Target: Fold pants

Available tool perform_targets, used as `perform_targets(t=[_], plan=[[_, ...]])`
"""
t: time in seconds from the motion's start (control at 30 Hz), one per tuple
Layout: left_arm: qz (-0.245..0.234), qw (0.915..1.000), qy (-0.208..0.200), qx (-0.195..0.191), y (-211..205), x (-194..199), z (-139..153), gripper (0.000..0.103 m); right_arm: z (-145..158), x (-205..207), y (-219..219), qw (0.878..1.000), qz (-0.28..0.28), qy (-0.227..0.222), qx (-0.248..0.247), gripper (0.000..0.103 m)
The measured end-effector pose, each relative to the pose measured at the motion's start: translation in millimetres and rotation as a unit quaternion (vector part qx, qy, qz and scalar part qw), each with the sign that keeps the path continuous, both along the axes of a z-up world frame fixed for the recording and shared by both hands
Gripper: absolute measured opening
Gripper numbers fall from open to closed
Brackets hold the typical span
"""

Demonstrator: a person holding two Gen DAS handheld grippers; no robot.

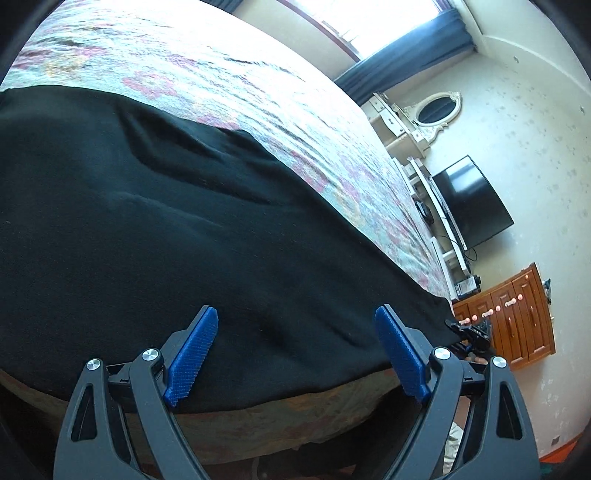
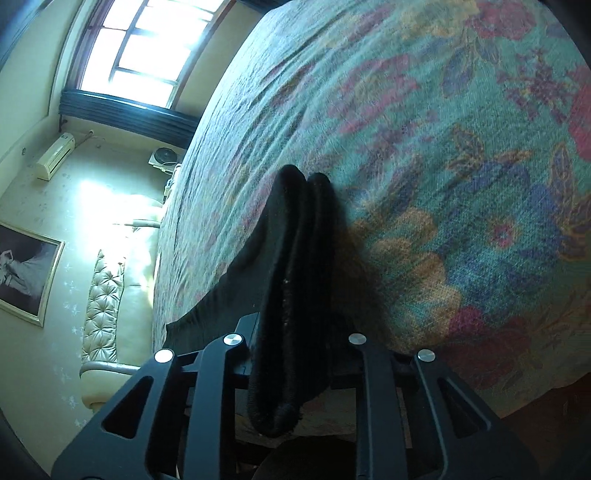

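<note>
Where the left wrist view begins, nearest the lens, the left claw [image 1: 295, 354] stands wide, its two blue ribbed pads [image 1: 192, 356] well apart and holding nothing. Between and beyond them lie the black pants [image 1: 155, 221], spread flat over the near part of the bed [image 1: 295, 122], their near edge running along the bed's side just past the pads. Shallow creases cross the cloth. Farther on, the floral bedspread shows bare, pink and green, as far as the window [image 1: 369, 22] with its dark curtain [image 1: 406, 55]. At the right end of the pants a second black tool [image 1: 471, 330] touches the cloth's corner. Past it stand a wooden cabinet [image 1: 517, 317], a dark television [image 1: 472, 203] on a white stand, and an oval mirror [image 1: 437, 109] against the pale wall.

Right wrist view: the right claw [image 2: 295, 354] is drawn in close on a bunched fold of the pants [image 2: 291, 288], several thick layers of black cloth filling the gap and hanging below the fingers. Pads hidden by the cloth. Beyond the fold the rest of the garment trails left across the bed [image 2: 443, 147]. Farther left, a tufted cream headboard [image 2: 107, 295], a framed picture [image 2: 26, 269], an air conditioner [image 2: 55, 155], and a bright window [image 2: 147, 40].
</note>
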State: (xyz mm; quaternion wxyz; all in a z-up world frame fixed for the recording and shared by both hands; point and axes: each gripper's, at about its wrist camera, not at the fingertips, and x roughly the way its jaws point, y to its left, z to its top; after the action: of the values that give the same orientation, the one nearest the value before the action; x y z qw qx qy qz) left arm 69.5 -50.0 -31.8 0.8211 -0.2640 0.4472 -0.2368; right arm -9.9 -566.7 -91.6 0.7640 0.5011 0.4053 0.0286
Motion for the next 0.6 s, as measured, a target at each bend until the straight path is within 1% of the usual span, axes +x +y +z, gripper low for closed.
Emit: perform_targets(t=[0.07,0.17,0.3,0.47,0.6], plan=[[0.016,0.9998,-0.002,0.01,15,2,3,0.086,15,2,0,1.0,-0.009,-0.001,-0.023,0.02],[0.032,0.9991,-0.008,0.026,35,4,7,0.086,35,10,5,0.999,-0.01,-0.005,-0.033,0.02],[0.052,0.998,-0.013,0.033,56,5,10,0.086,73,19,19,0.998,-0.008,-0.037,-0.046,0.02],[0.068,0.9974,-0.012,0.017,76,3,5,0.086,132,38,53,0.994,0.018,-0.074,-0.078,0.02],[0.057,0.9982,-0.018,0.007,81,2,1,0.086,177,51,91,0.986,0.049,-0.103,-0.12,0.02]])
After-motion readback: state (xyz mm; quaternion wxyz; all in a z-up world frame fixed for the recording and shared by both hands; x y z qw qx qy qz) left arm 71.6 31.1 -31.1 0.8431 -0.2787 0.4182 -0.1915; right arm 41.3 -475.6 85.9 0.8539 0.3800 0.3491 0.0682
